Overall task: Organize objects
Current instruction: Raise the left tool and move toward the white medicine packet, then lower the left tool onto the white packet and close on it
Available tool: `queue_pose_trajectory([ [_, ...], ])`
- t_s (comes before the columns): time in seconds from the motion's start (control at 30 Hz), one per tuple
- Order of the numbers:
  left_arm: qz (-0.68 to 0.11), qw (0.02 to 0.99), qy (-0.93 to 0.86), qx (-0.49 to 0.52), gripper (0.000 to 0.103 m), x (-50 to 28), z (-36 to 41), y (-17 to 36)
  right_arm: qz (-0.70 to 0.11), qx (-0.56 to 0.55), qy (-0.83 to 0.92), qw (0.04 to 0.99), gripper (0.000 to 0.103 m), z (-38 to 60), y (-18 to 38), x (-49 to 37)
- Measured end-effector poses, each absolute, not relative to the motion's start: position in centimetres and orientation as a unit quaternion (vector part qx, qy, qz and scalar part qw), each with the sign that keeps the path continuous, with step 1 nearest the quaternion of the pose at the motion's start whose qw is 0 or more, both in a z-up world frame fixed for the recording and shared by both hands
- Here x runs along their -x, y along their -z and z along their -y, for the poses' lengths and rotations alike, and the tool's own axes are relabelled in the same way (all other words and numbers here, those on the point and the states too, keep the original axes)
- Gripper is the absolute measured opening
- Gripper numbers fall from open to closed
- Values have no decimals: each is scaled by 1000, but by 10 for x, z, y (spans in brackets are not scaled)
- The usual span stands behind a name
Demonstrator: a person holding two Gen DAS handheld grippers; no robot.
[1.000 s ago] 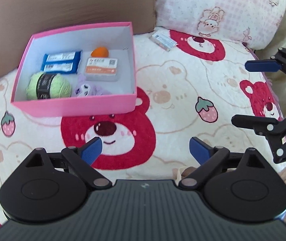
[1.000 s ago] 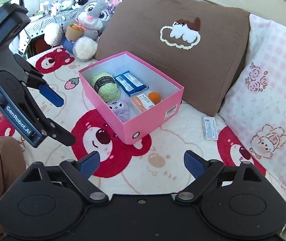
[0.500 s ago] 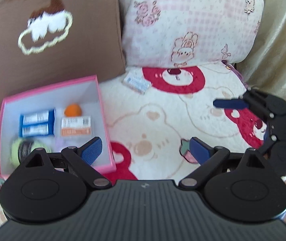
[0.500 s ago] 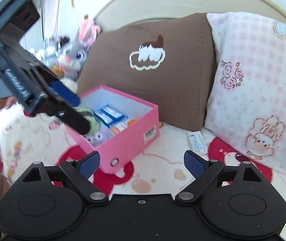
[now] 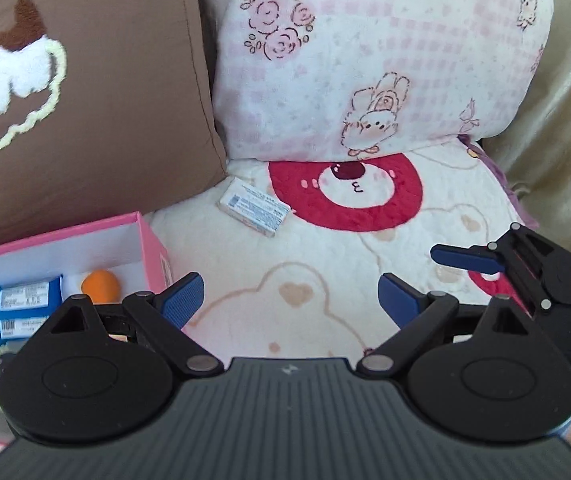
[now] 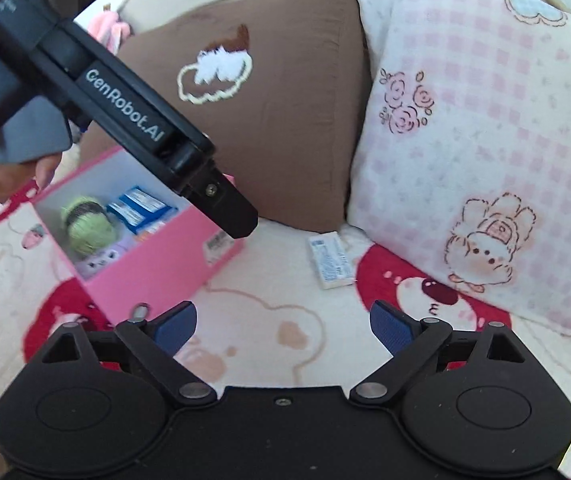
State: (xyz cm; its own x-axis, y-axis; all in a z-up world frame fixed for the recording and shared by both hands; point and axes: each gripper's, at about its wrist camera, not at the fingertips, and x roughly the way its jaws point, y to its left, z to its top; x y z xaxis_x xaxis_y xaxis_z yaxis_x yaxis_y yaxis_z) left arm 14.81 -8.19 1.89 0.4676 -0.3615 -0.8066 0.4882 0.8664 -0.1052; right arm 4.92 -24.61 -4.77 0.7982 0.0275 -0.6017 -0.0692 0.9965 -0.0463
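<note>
Currently both empty: left gripper (image 5: 291,294) spread wide, right gripper (image 6: 283,324) likewise. Small white rectangular packet with blue print (image 5: 255,207) sits mid-frame above both, long axis diagonal, near brown cushion (image 5: 85,92), apart from open pink cardboard box (image 6: 157,256) at left. Looks nearer the right. Soft plush bear-print blanket (image 5: 305,280), bedroom.

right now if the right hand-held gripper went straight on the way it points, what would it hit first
Probably the small white packet lying on the bear-print blanket, just ahead of the open right hand-held gripper; depth is unclear.
</note>
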Motion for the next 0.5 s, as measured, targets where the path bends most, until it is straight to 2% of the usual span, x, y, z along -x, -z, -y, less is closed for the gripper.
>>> queue_pose_trajectory([
  [0.1,-458,849,253,-73,92,-165,93,-7,-317,38,-24,947,95,259,51,-67],
  [0.5,-444,853,262,-83,91,-214,121,31,-283,-3,-21,959,92,290,79,-121],
])
